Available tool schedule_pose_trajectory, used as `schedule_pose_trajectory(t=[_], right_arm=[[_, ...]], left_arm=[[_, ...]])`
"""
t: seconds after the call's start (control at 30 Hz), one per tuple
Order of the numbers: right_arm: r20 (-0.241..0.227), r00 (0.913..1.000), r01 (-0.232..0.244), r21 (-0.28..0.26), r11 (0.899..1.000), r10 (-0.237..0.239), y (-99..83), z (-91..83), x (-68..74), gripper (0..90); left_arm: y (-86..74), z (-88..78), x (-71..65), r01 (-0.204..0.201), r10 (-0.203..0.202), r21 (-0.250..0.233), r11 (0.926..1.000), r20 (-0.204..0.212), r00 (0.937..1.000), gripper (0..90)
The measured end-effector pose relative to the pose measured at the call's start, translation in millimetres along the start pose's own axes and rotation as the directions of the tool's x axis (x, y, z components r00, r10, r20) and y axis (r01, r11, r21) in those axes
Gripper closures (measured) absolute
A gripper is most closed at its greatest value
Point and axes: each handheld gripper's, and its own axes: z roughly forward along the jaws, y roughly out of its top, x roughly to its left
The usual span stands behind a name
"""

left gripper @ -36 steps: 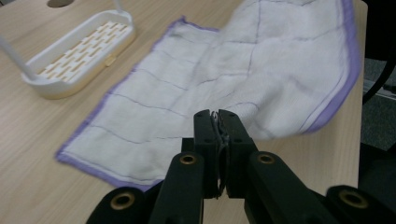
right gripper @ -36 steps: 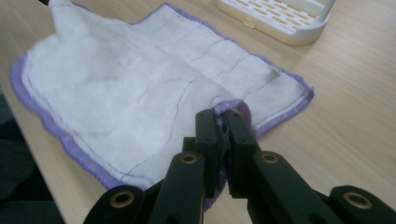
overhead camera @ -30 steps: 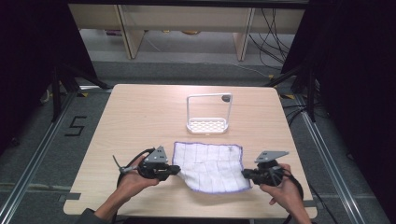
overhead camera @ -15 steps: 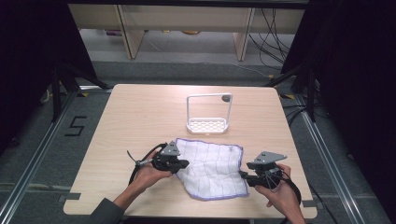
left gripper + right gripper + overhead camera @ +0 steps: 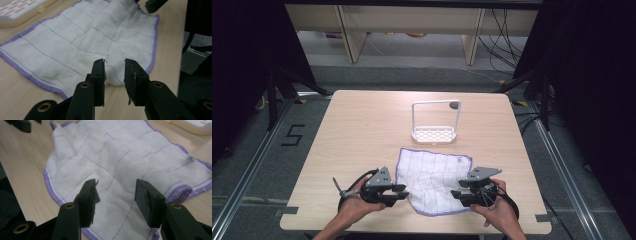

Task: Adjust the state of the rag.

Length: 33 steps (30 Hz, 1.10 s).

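Observation:
A white cloth [image 5: 434,180] with a purple hem lies flat near the table's front edge, slightly rumpled. My left gripper [image 5: 401,194] sits at the cloth's near left edge. In the left gripper view the left gripper [image 5: 114,62] is open, with a small raised fold of the cloth [image 5: 82,42] between its fingertips. My right gripper [image 5: 456,195] rests on the cloth's near right part. In the right gripper view the right gripper [image 5: 116,183] is wide open over the cloth [image 5: 120,157], holding nothing. A curled hem corner [image 5: 180,192] lies beside its right jaw.
A white rack [image 5: 435,134] with a tall wire frame stands just beyond the cloth at mid table; its base shows as the rack [image 5: 20,12] and the rack [image 5: 195,125]. Bare wood [image 5: 357,130] spreads left and right. The table's front edge is close under both hands.
Both grippers have drawn nearer to the front edge. The right one has slid left onto the cloth; the left one now sits at the cloth's near left edge.

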Motion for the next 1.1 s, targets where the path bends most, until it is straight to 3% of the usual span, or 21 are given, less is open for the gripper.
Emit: schedule_pose_trajectory(t=[0.03, 0.13, 0.2, 0.23, 0.33, 0.37, 0.47, 0.5, 0.63, 0.67, 0.73, 0.8, 0.83, 0.87, 0.9, 0.93, 0.97, 1.03, 1.07, 1.1], right_arm=[[0.008, 0.9999, -0.010, 0.025, 1.000, 0.010, -1.1, -1.4, -0.2, 51.9], [0.009, 0.9999, -0.007, 0.018, 1.000, 0.007, -1.5, -0.6, -1.3, 51.7], [0.004, 0.9999, -0.012, 0.007, 1.000, 0.012, -1.4, 0.6, -1.5, 51.3], [0.004, 0.9999, -0.015, 0.024, 1.000, 0.015, -1.4, -1.3, -2.4, 51.3], [0.006, 0.9999, -0.015, 0.002, 1.000, 0.015, -3.0, -0.5, -5.1, 51.0], [0.007, 0.9997, -0.022, 0.015, 1.000, 0.022, -3.2, -1.9, -6.5, 50.8], [0.006, 0.9996, -0.026, 0.001, 1.000, 0.026, -5.2, -0.6, -8.4, 50.7], [0.004, 0.9999, -0.017, 0.020, 1.000, 0.017, -5.4, -1.8, -9.5, 50.8], [0.003, 0.9994, -0.034, 0.015, 0.999, 0.034, -5.5, -4.1, -10.3, 50.9], [0.000, 0.9993, -0.036, 0.008, 0.999, 0.036, -5.7, -3.8, -10.7, 51.0], [0.001, 0.9992, -0.040, -0.009, 0.999, 0.040, -6.5, -3.7, -11.7, 51.6], [-0.008, 0.9989, -0.047, 0.020, 0.999, 0.047, -6.7, -5.9, -12.6, 52.1], [-0.004, 0.9986, -0.053, -0.002, 0.999, 0.053, -8.0, -2.7, -12.0, 52.4], [-0.004, 0.9986, -0.053, -0.002, 0.999, 0.053, -8.0, -2.7, -12.0, 52.4], [-0.011, 0.9988, -0.048, 0.024, 0.999, 0.048, -9.1, -1.5, -11.4, 53.4], [-0.001, 0.9992, -0.039, 0.045, 0.998, 0.039, -10.3, -0.5, -10.6, 53.7], [-0.004, 0.9997, -0.024, 0.034, 0.999, 0.024, -11.1, 2.0, -10.3, 53.8], [-0.007, 0.9996, -0.027, 0.059, 0.998, 0.028, -11.5, 3.7, -7.6, 53.9], [-0.004, 1.0000, -0.005, 0.062, 0.998, 0.005, -11.6, 4.1, -8.7, 53.8], [-0.012, 0.9995, -0.029, 0.072, 0.997, 0.030, -10.7, 3.3, -6.6, 53.9]], left_arm=[[-1.3, 1.9, -4.3, -0.003, 0.003, 0.008, 1.0000, -0.005, 1.0000, 69.9], [-1.8, 9.6, -6.7, -0.008, 0.008, 0.028, 0.9996, -0.016, 0.9998, 69.5], [-0.4, 19.6, -3.8, -0.029, 0.031, 0.049, 0.9984, -0.051, 0.9982, 68.2], [1.4, 30.3, -0.1, -0.037, 0.041, 0.065, 0.9972, -0.053, 0.9978, 66.4], [4.4, 40.3, 2.7, -0.063, 0.069, 0.107, 0.9922, -0.057, 0.9960, 65.5], [7.1, 48.4, 6.0, -0.085, 0.094, 0.133, 0.9874, -0.063, 0.9936, 65.7], [8.7, 56.1, 10.1, -0.070, 0.079, 0.138, 0.9879, -0.062, 0.9950, 67.4], [8.7, 57.4, 10.9, -0.074, 0.083, 0.136, 0.9880, -0.065, 0.9944, 70.1], [10.7, 54.4, 12.1, -0.105, 0.116, 0.146, 0.9837, -0.070, 0.9908, 86.5], [14.1, 48.8, 11.7, -0.125, 0.132, 0.145, 0.9815, -0.043, 0.9903, 86.9], [20.7, 38.5, 9.7, -0.142, 0.149, 0.132, 0.9810, -0.039, 0.9881, 87.2], [25.4, 32.3, 7.4, -0.138, 0.142, 0.108, 0.9846, -0.035, 0.9893, 87.2], [33.5, 20.9, 6.0, -0.161, 0.165, 0.112, 0.9805, -0.026, 0.9859, 87.2], [33.5, 20.9, 6.0, -0.161, 0.165, 0.112, 0.9805, -0.026, 0.9859, 87.3], [41.5, 8.1, 3.1, -0.188, 0.191, 0.130, 0.9735, -0.008, 0.9816, 87.2], [42.4, 4.8, 1.4, -0.182, 0.184, 0.128, 0.9750, -0.006, 0.9829, 87.2], [43.5, -0.8, 1.3, -0.196, 0.198, 0.153, 0.9685, 0.006, 0.9802, 87.1], [39.7, -6.5, 0.9, -0.191, 0.192, 0.171, 0.9667, 0.013, 0.9814, 87.0], [35.5, -5.5, 0.4, -0.161, 0.159, 0.164, 0.9731, 0.025, 0.9869, 86.9], [30.8, -2.7, 0.8, -0.144, 0.140, 0.159, 0.9767, 0.034, 0.9895, 86.8]])
